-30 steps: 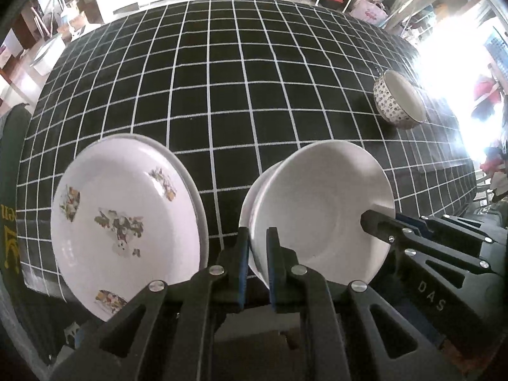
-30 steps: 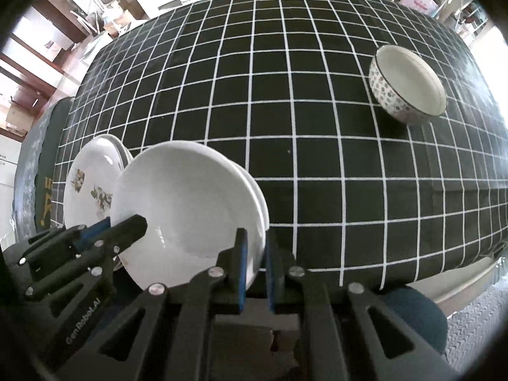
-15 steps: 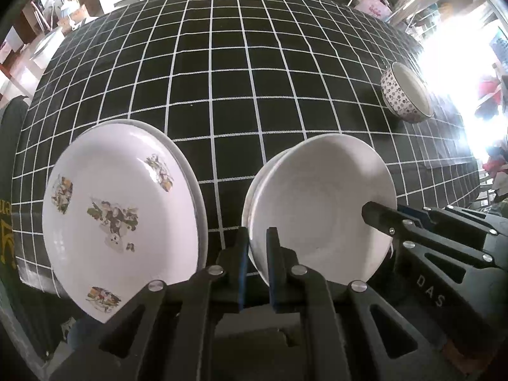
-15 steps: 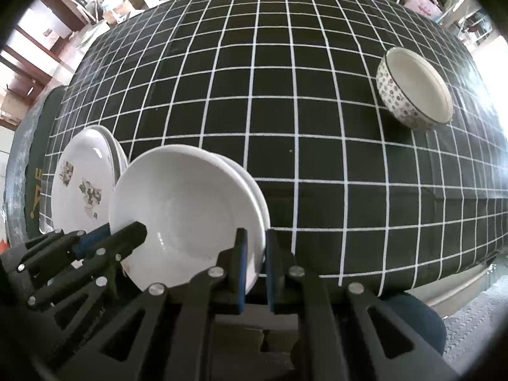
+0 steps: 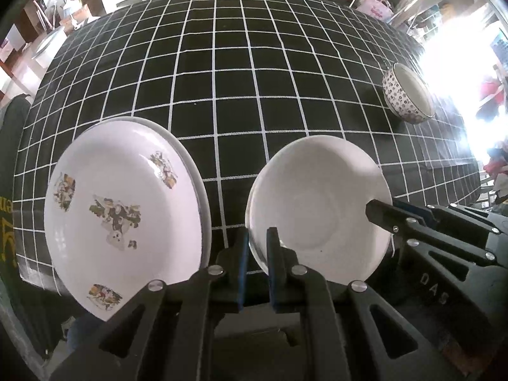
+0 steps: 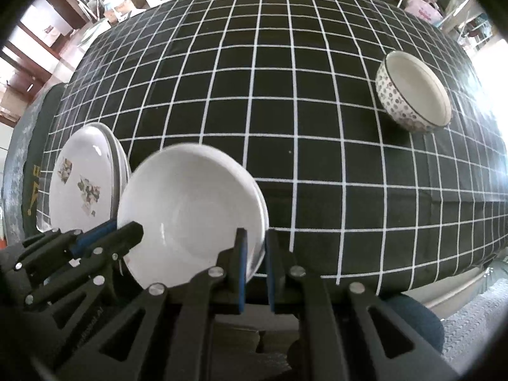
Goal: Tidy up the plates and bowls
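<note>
Black grid-checked tabletop [image 5: 241, 101] carries a decorated plate stack [image 5: 120, 209] and patterned bowl [image 6: 412, 95]. Both the left gripper [image 5: 255, 247] and right gripper [image 6: 254, 247], marked "DAS", pinch a plain white bowl [image 5: 317, 206] by opposite rims, near the stack.

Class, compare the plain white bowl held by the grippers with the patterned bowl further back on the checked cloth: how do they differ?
The white bowl is plain outside; the patterned bowl has dark dots. The white bowl is wide and shallow, the patterned bowl narrower with steeper walls. The white bowl is gripped at its rim from both sides; the patterned bowl stands untouched. Both are white inside.
</note>
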`<state>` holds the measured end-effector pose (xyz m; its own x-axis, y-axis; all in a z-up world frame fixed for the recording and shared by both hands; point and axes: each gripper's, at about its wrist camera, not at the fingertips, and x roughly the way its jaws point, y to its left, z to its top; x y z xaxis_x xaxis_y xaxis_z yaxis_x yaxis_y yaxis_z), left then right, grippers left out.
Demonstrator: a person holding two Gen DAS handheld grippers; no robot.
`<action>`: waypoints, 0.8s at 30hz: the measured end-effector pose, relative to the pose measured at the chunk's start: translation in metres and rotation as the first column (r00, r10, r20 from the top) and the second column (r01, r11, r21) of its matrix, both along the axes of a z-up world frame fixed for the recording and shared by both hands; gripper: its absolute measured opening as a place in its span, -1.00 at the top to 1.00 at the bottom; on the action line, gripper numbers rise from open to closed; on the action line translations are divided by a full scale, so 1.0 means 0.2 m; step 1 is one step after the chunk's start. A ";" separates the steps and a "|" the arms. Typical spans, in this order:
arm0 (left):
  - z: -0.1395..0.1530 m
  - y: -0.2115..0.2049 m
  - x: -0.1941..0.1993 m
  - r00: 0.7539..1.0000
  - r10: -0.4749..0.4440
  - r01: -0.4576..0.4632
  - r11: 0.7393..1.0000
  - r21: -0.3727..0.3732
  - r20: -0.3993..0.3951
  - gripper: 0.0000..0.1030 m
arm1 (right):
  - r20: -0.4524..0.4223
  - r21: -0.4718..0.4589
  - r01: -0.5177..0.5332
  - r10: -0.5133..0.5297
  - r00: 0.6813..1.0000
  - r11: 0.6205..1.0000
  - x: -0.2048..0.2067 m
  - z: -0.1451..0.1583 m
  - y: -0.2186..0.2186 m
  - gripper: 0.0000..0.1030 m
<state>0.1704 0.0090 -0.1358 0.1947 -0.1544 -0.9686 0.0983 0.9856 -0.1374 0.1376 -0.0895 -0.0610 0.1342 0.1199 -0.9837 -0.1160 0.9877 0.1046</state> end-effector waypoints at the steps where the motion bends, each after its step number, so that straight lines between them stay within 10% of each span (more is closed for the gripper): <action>1: 0.00 0.00 0.00 1.000 -0.001 0.001 1.000 0.002 0.001 0.83 | 0.006 0.004 0.000 0.000 1.000 1.000 0.00 0.01 0.00 0.71; 24: 0.42 -0.24 0.01 0.984 -0.084 0.095 0.993 -0.064 0.158 0.83 | 0.103 0.144 0.091 -0.107 0.989 0.985 0.00 0.32 -0.40 0.71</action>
